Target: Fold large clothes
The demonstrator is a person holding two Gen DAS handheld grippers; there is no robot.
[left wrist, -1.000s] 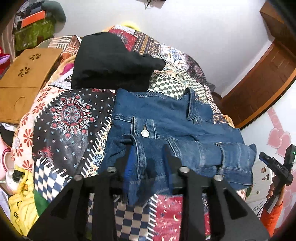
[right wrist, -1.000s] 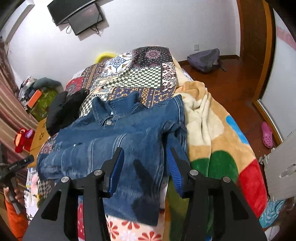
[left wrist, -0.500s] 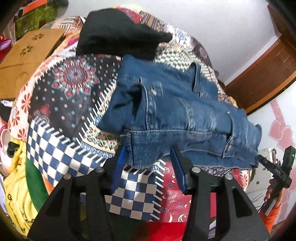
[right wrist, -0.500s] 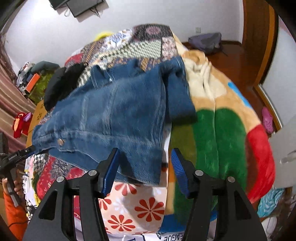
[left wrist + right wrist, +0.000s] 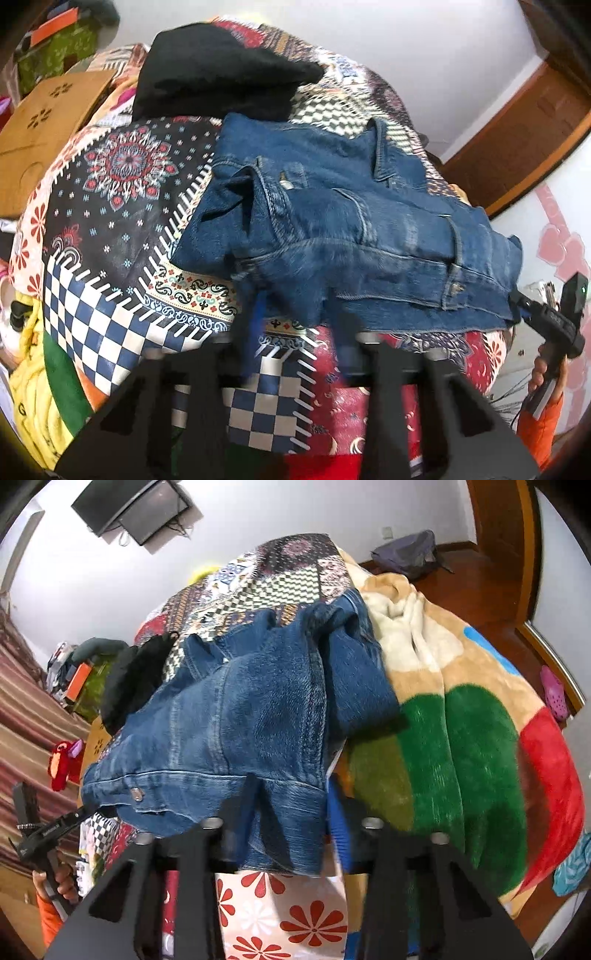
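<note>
Your left gripper (image 5: pixel 295 332) has just been closing, and the near hem of the denim jacket (image 5: pixel 332 221) now sits between its fingers, apparently pinched, though blur hides the contact; your right gripper (image 5: pixel 291 812) has likewise been closing, and the jacket's hem (image 5: pixel 280 834) hangs down between its fingers at the other corner, so it looks clamped on the cloth; half a second ago both pairs of jaws stood wide at that hem with nothing caught, so you have likely moved from reaching to gripping, and the next fold can probably start once you lift both corners together; just beyond your fingers the jacket lies bunched on the patchwork bedspread (image 5: pixel 110 229), its collar (image 5: pixel 380 147) pointing away from you; on its right side it lies against the fleece blanket (image 5: pixel 461 738); farther up the bed a black garment (image 5: pixel 221 74) lies apart from the jacket, already folded by the look of it.
</note>
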